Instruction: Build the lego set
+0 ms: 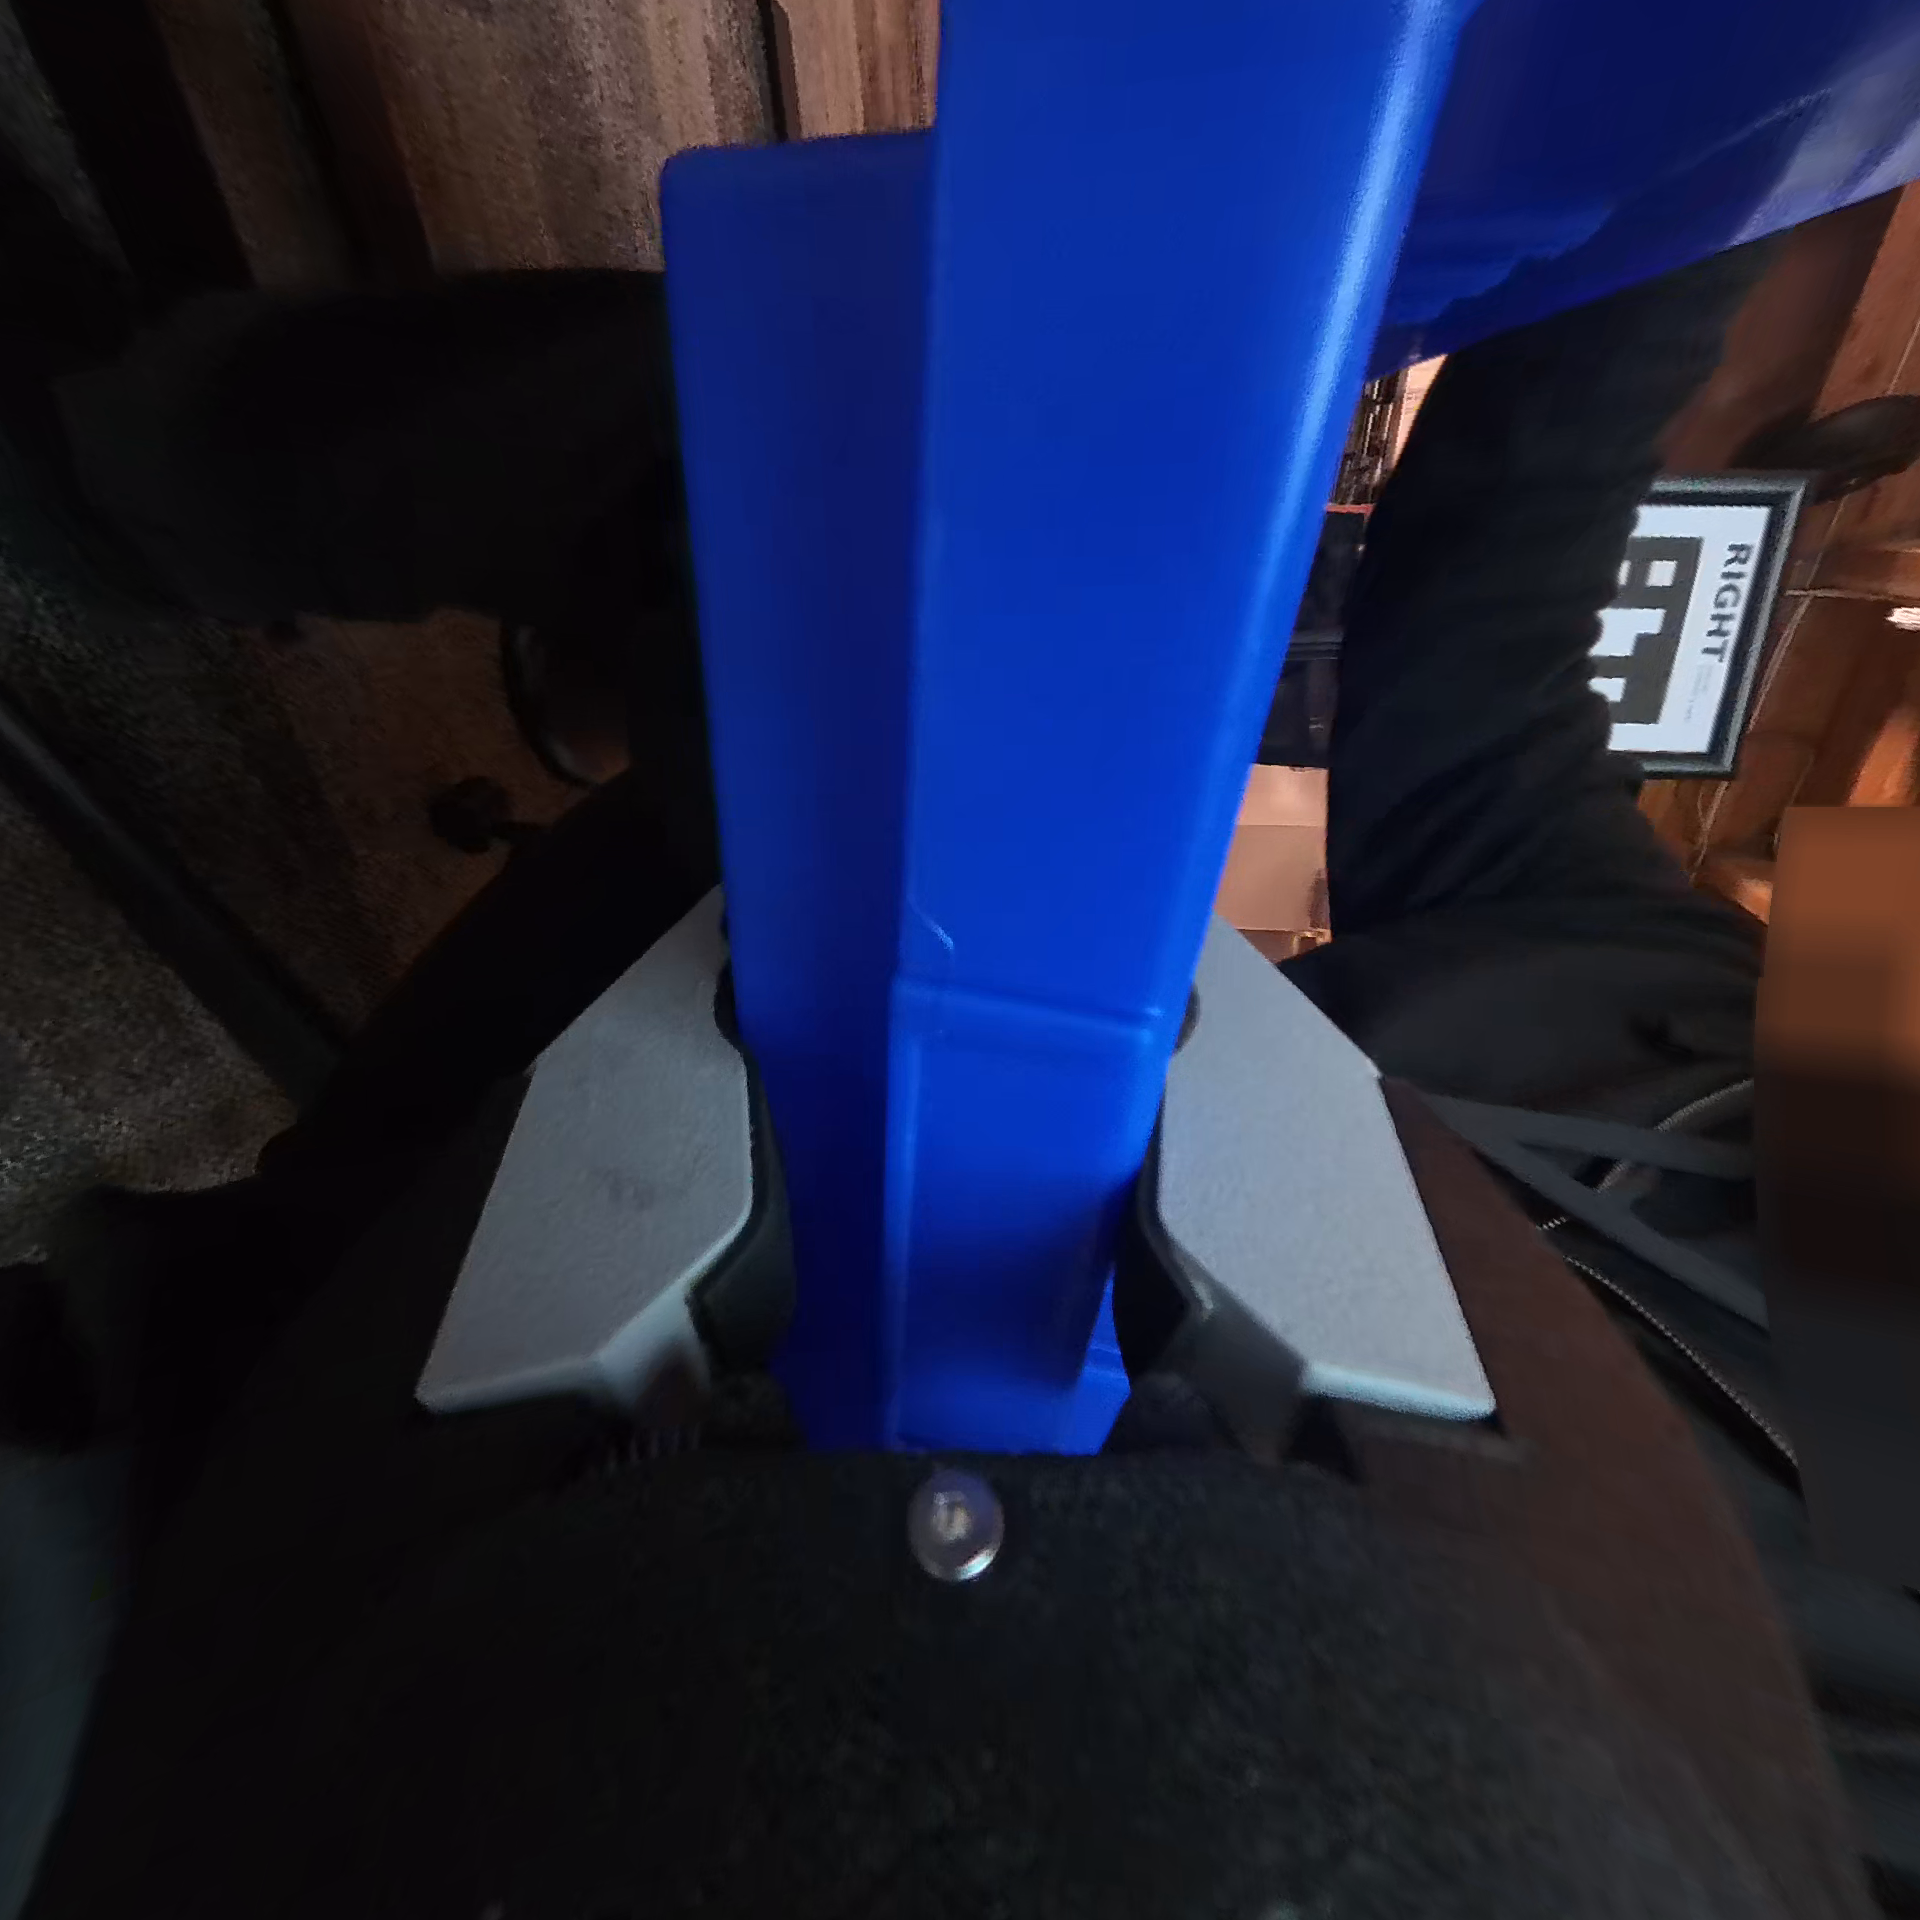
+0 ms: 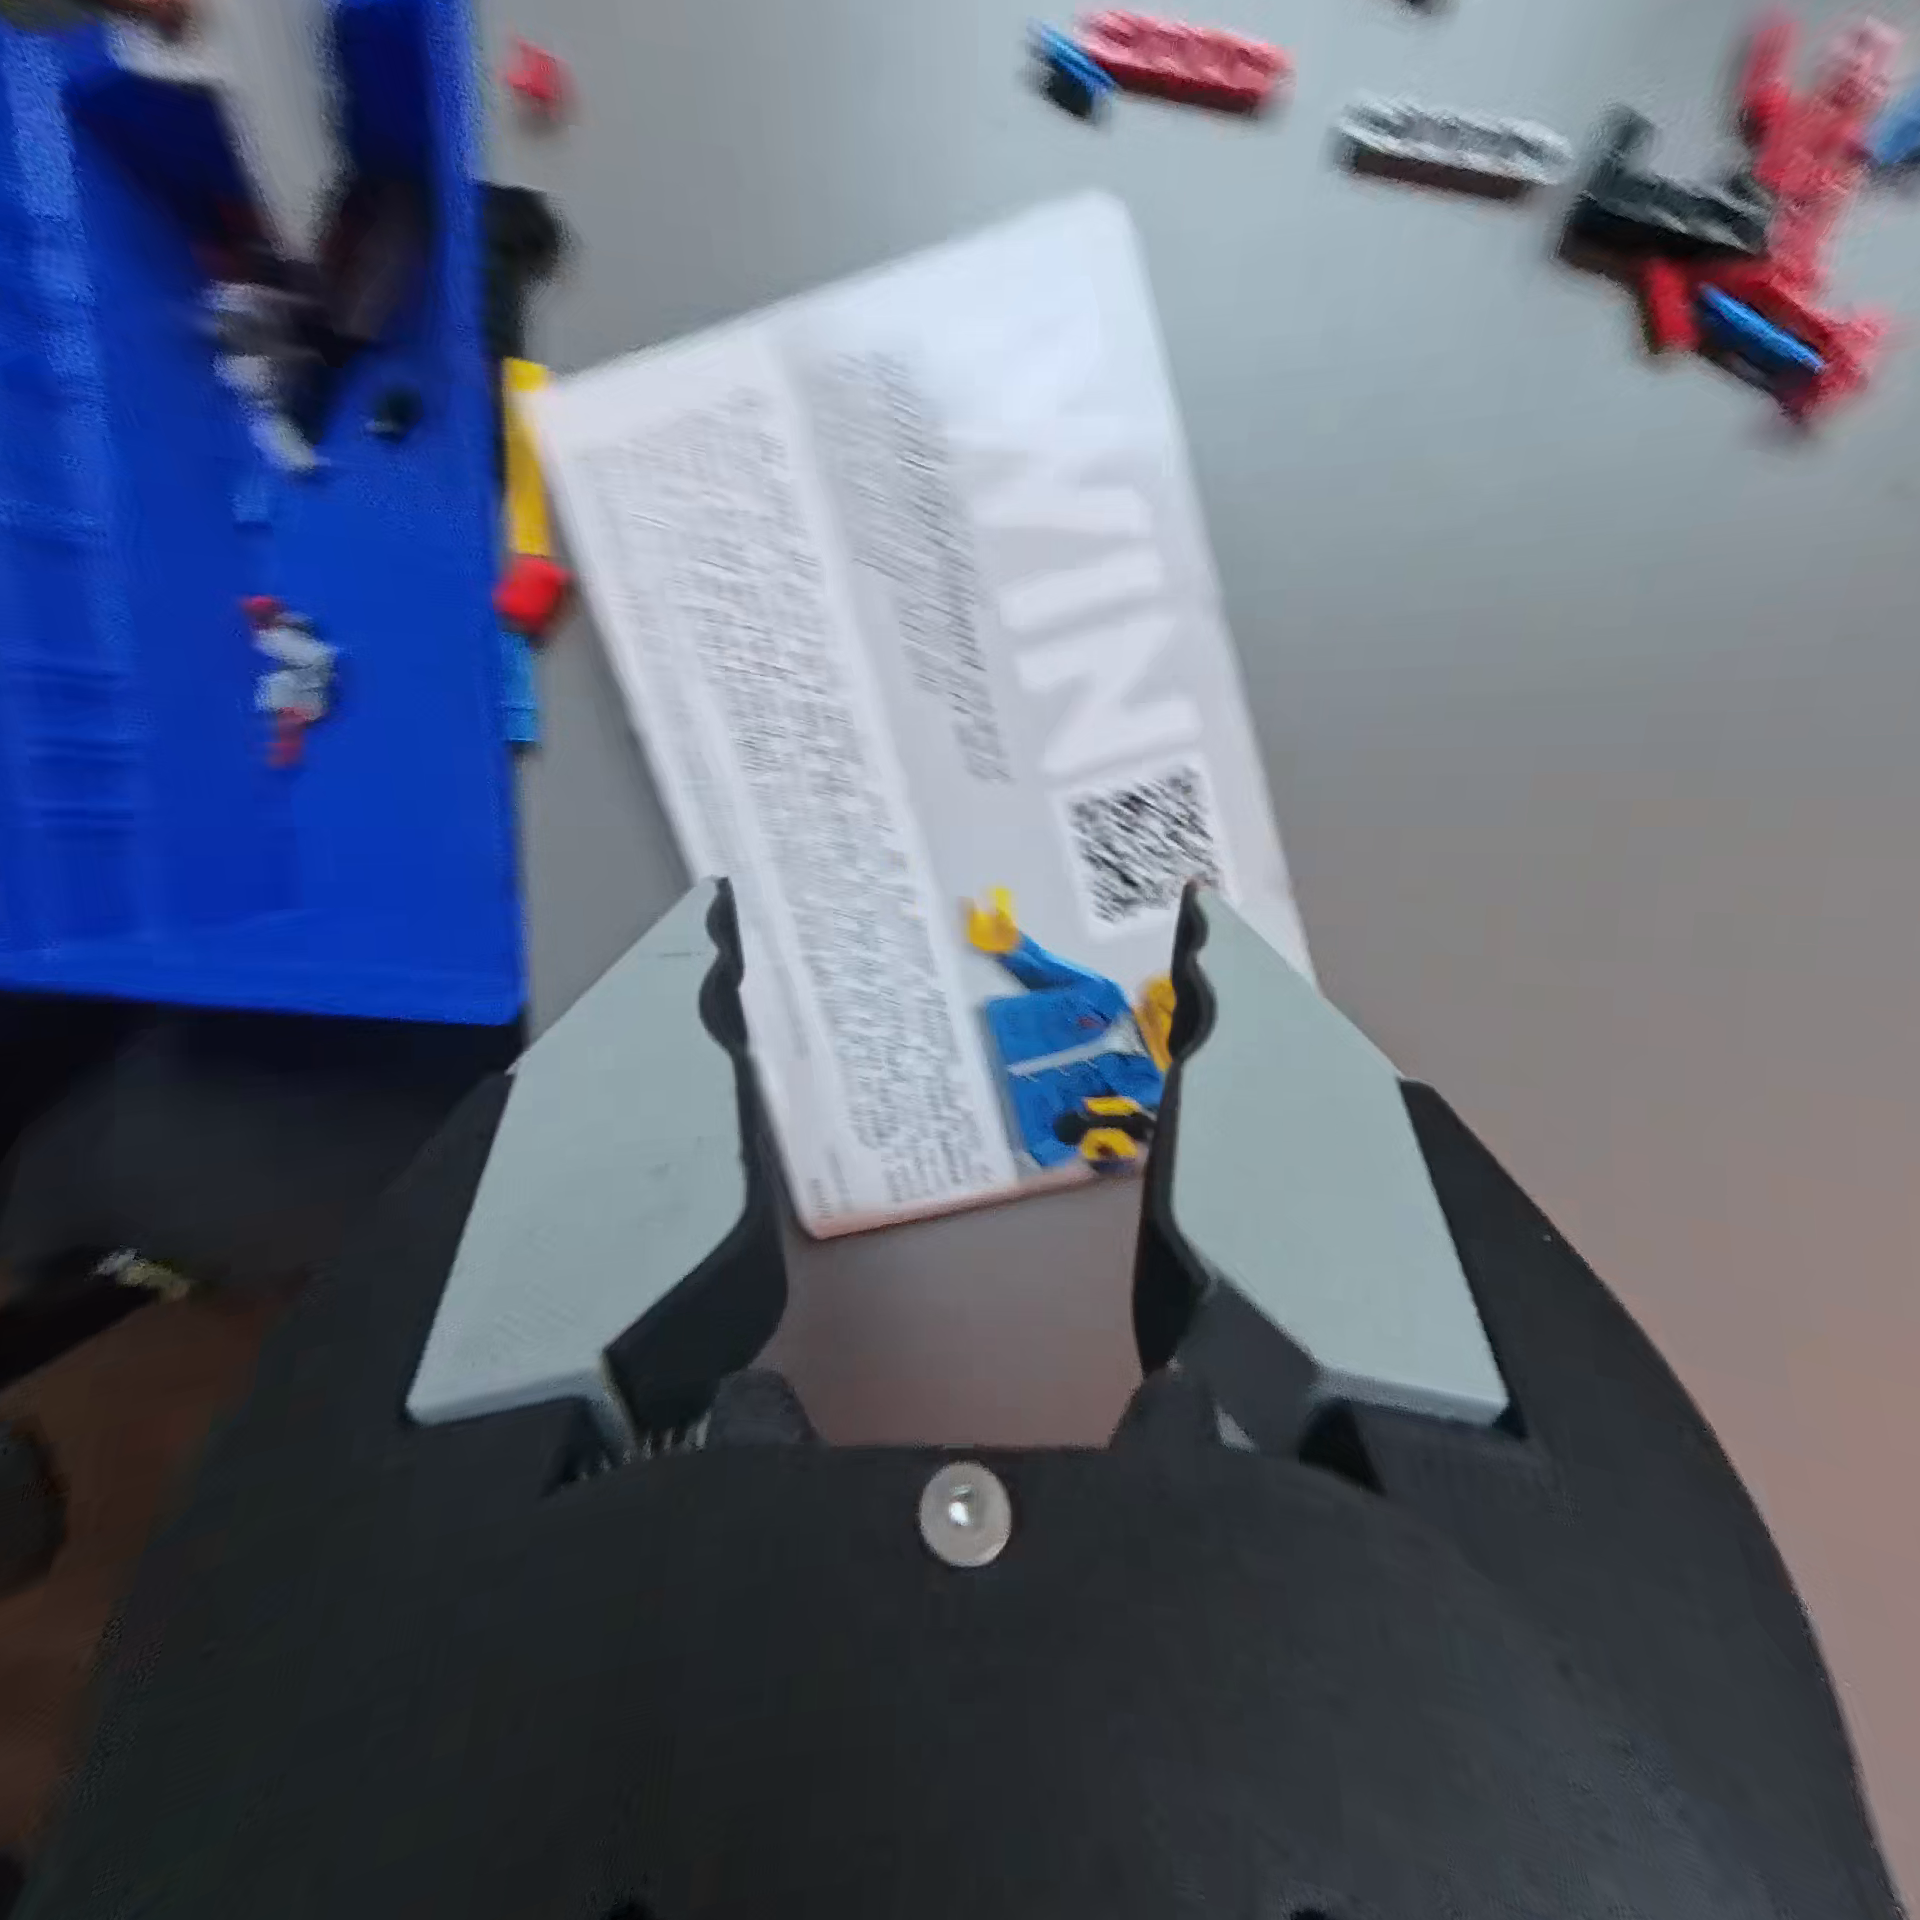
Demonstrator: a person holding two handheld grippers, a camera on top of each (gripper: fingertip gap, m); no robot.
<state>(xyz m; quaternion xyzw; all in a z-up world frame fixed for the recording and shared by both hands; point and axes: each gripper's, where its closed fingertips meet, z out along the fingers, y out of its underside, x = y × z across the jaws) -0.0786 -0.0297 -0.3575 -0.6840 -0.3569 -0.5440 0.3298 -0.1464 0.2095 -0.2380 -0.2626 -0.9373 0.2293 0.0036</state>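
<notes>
My left gripper (image 1: 961, 935) is shut on a wall of the blue plastic tray (image 1: 1039, 623), which fills the middle of the left wrist view. The same tray (image 2: 135, 779) is at the left of the right wrist view, with a few small red and white lego pieces (image 2: 291, 665) in it. My right gripper (image 2: 956, 899) is open and empty, above the near end of the white instruction booklet (image 2: 883, 623) on the grey table (image 2: 1507, 727). Loose red, black and blue lego pieces (image 2: 1745, 249) lie at the far right. The right wrist view is motion-blurred.
A red plate (image 2: 1184, 52) and a grey-black plate (image 2: 1455, 140) lie at the far edge. Yellow and red pieces (image 2: 530, 520) lie between tray and booklet. A dark sleeve (image 1: 1486, 727) and a framed black-and-white marker (image 1: 1683, 634) show right of the tray.
</notes>
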